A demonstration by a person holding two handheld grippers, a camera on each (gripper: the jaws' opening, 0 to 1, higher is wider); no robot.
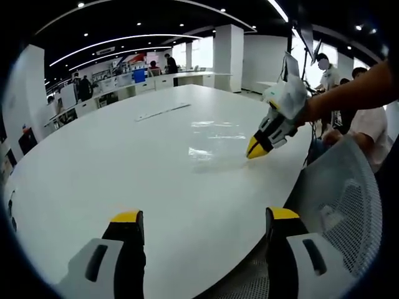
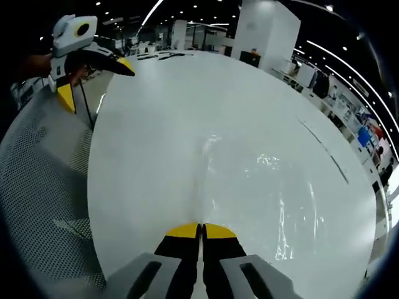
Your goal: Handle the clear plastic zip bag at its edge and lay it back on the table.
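Lower left of the left gripper view, the left tool (image 1: 202,227) hangs over the near edge of the counter (image 1: 112,162) with its jaws spread wide and nothing between them. Moving right, the bag (image 1: 215,140) lies flat and glossy at centre frame, well ahead of that tool. At its right-hand edge the right tool (image 1: 254,148) comes in from the upper right, yellow tips pressed together right at the plastic, apparently pinching that edge. In the right gripper view, the left tool (image 2: 93,78) sits at upper left, open and well apart. The right tool (image 2: 201,232) at bottom centre has its jaws closed, and the bag (image 2: 262,187) runs straight up-frame from the tips, long axis in line with the jaws. So the right tool is the nearer one, and I'd say the lay-down is its job.
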